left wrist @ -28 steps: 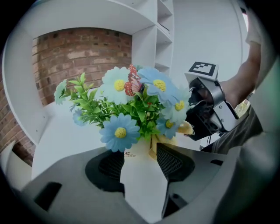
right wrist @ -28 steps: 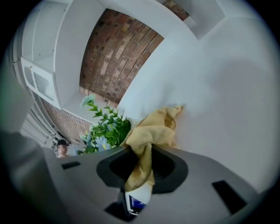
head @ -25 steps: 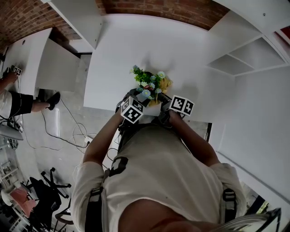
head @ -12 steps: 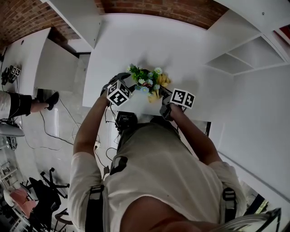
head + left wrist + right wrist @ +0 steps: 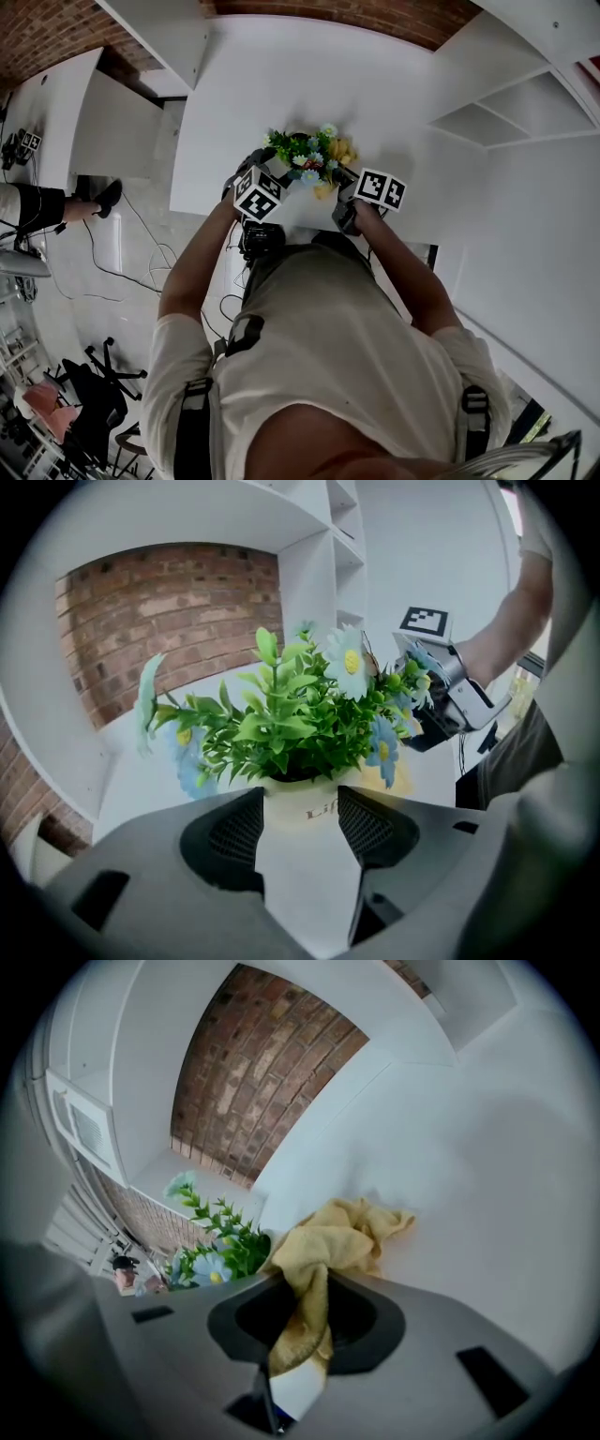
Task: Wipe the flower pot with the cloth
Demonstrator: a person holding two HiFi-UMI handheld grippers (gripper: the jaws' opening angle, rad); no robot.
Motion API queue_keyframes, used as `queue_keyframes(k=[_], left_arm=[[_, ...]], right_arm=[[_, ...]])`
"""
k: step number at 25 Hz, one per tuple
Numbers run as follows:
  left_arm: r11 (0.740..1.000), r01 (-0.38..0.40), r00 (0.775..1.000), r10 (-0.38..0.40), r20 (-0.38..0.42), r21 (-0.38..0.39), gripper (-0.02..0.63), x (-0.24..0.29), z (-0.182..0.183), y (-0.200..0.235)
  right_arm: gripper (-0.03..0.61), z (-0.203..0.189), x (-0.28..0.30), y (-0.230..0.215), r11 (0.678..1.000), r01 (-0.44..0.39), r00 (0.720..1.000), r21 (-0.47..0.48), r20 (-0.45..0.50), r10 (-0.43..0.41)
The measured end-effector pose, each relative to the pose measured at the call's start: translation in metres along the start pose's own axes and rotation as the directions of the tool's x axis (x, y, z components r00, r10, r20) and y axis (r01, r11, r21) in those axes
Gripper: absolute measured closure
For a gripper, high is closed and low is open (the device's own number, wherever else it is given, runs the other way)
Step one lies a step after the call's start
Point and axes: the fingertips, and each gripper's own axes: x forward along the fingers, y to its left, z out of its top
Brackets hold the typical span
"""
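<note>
A cream flower pot (image 5: 302, 803) full of green leaves and blue and white flowers (image 5: 305, 159) stands near the front edge of the white table (image 5: 394, 103). My left gripper (image 5: 274, 176) is at the pot's left side. Its jaws have just been opening, and in the left gripper view (image 5: 302, 825) the pot's wall sits between the two fingertips without being squeezed. My right gripper (image 5: 333, 192) is at the pot's right side, shut on a yellow cloth (image 5: 323, 1241). The cloth bunches beyond the jaws (image 5: 305, 1321), against the foliage (image 5: 220, 1237).
White shelves (image 5: 497, 122) rise at the table's right, and a brick wall (image 5: 375, 14) runs behind it. A second white desk (image 5: 56, 103) stands at the left, with a seated person's leg (image 5: 37, 208) beside it. Cables and an office chair (image 5: 98, 394) are on the floor.
My left gripper has swung from in front of the pot round to its left side, and its jaws stand wider. My right gripper, still holding the cloth, has barely shifted.
</note>
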Motion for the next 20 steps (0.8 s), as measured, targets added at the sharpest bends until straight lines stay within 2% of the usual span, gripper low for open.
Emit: queue_keyframes(k=[5, 8, 14, 17, 20], left_arm=[[0.994, -0.068, 0.997, 0.071, 0.032, -0.086, 0.356, -0.007, -0.006, -0.010], [0.996, -0.065, 0.997, 0.067, 0.034, -0.055, 0.356, -0.011, -0.009, -0.005], [0.998, 0.042, 0.999, -0.042, 0.010, 0.036, 0.307, -0.008, -0.007, 0.008], [0.997, 0.064, 0.998, -0.064, 0.011, 0.042, 0.302, -0.003, -0.003, 0.004], [0.999, 0.035, 0.999, -0.035, 0.036, 0.011, 0.296, 0.000, -0.002, -0.001]], right_arm=[[0.495, -0.013, 0.000, -0.004, 1.000, 0.006, 1.000, 0.004, 0.000, -0.006], [0.485, -0.014, 0.002, -0.008, 1.000, 0.019, 1.000, -0.018, -0.017, -0.019], [0.483, -0.002, 0.005, -0.007, 0.999, 0.010, 0.999, -0.043, -0.038, -0.011], [0.485, 0.000, 0.007, -0.004, 0.999, 0.005, 0.999, -0.054, -0.034, -0.007], [0.497, -0.001, 0.010, -0.002, 0.999, -0.001, 0.999, -0.053, -0.034, 0.000]])
